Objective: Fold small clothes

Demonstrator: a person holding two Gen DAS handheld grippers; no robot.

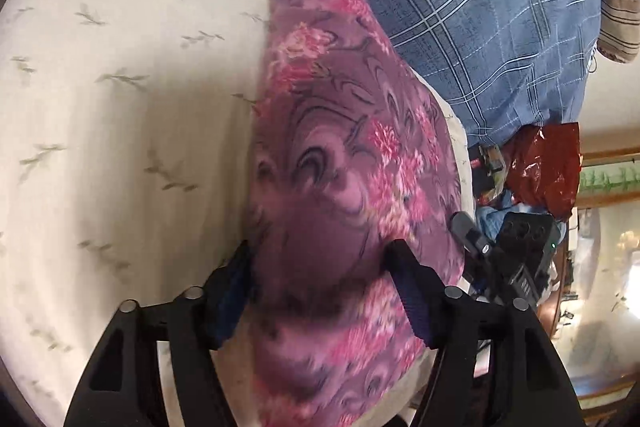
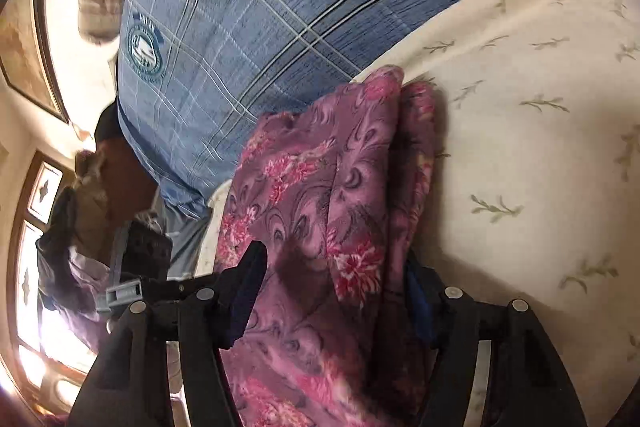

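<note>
Your left gripper (image 1: pixel 320 291) stood with its fingers (image 1: pixel 230 301) spread wide, and the purple floral garment (image 1: pixel 340 167) ran up between them, filling the gap from the bottom of the left wrist view to a narrow end near the blue plaid blanket (image 1: pixel 480 7). The cloth lay across the inner face of each pad, but you could not tell from the blurred frame whether either pad pressed it.

Your right gripper (image 2: pixel 336 291) was likewise splayed, its fingers (image 2: pixel 244 291) on either side of the same garment (image 2: pixel 320 187), which lay in folded layers (at least two edges showed along its right side) on the cream sheet printed with green sprigs (image 2: pixel 540 147). The garment's right fold hid most of the right pad; the left pad stood clear on top of the cloth's left part.

The garment rested on the sheet just beside the blanket's edge (image 2: pixel 260 27). In the left wrist view the other gripper (image 1: pixel 516 259) sat close beside the cloth's right border, with a red plastic bag (image 1: pixel 548 163) beyond it.
</note>
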